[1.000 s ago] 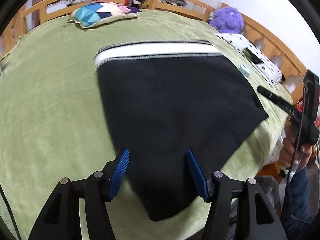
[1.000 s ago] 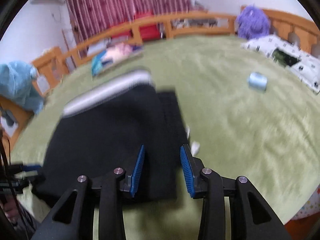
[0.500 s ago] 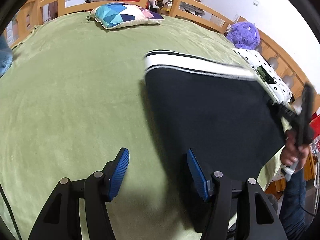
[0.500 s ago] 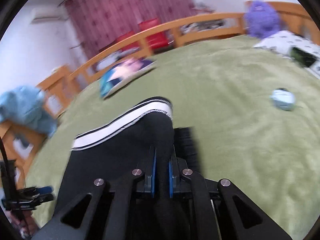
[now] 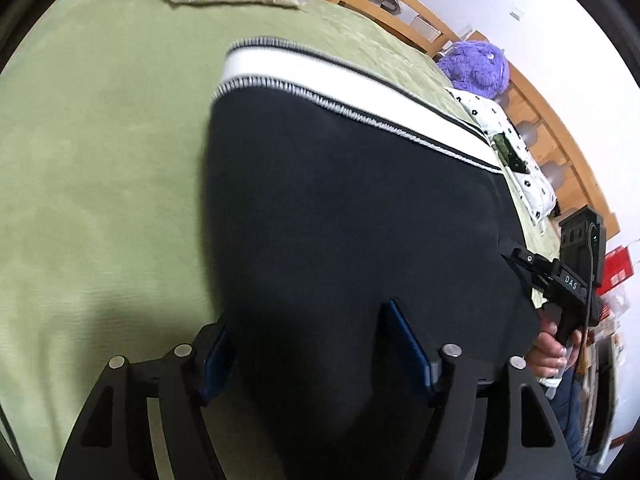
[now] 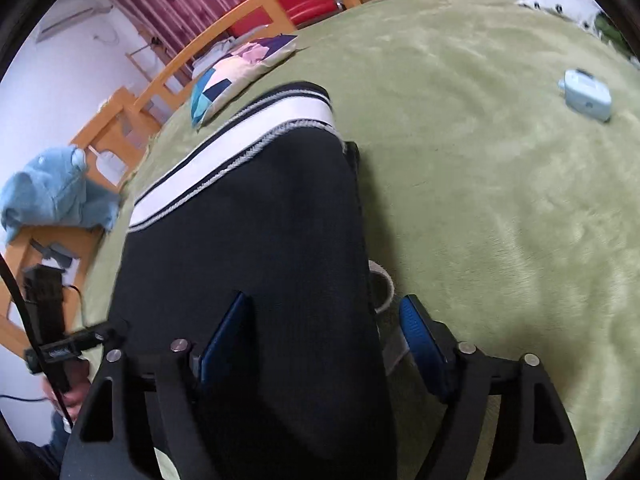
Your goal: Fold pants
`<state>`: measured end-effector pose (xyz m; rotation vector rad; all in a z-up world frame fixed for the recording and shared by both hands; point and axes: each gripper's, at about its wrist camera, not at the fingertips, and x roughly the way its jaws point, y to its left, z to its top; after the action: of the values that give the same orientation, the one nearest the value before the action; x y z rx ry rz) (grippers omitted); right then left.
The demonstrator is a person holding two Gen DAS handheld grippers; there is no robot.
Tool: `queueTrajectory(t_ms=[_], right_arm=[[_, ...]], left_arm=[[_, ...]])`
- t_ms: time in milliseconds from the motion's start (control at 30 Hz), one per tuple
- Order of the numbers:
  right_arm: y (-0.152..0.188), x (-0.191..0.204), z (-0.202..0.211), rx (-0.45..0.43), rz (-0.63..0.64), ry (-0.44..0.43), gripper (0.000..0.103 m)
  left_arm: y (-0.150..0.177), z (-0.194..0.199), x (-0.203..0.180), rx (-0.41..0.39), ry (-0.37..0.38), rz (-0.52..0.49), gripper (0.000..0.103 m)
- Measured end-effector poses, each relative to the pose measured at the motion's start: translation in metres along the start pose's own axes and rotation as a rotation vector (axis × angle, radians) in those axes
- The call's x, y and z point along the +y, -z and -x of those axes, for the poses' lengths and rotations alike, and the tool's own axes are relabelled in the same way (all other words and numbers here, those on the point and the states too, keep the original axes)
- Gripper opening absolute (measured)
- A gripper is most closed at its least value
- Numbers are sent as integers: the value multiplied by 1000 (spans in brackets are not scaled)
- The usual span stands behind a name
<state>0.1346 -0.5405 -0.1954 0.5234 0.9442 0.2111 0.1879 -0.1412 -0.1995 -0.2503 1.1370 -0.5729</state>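
Both tongs, left (image 5: 316, 344) and right (image 6: 324, 336), just opening, straddle the pants (image 5: 352, 216) unclenched.

The only lettering that reads is "DAS", in small white capitals on the side of the black plastic right hand-held gripper (image 5: 516, 258) at the right edge of the left wrist view. The red boxes (image 5: 618, 270) behind it carry print too small to make out. Nothing legible shows in the right wrist view.

Black left gripper (image 5: 312, 344) with blue pads (image 5: 408, 348), silver screws; right gripper (image 6: 328, 336) alike.
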Motion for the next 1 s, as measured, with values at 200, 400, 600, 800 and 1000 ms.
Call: queueTrajectory(t_ms=[200, 400, 600, 800, 1000], right_arm=[[1, 1, -7, -10, -69, -60, 56], [-1, 49, 21, -97, -99, -59, 29], [17, 135, 0, -78, -36, -163, 27], [43, 196, -71, -30, 60, -192, 30], [46, 169, -81, -1, 25, -97, 42]], left_arm=[[-5, 3, 9, -36, 89, 56, 25], [-25, 56, 22, -112, 194, 68, 19], [-36, 140, 77, -184, 92, 37, 18], [-10, 140, 151, -65, -56, 87, 36], [17, 139, 134, -102, -217, -1, 45]])
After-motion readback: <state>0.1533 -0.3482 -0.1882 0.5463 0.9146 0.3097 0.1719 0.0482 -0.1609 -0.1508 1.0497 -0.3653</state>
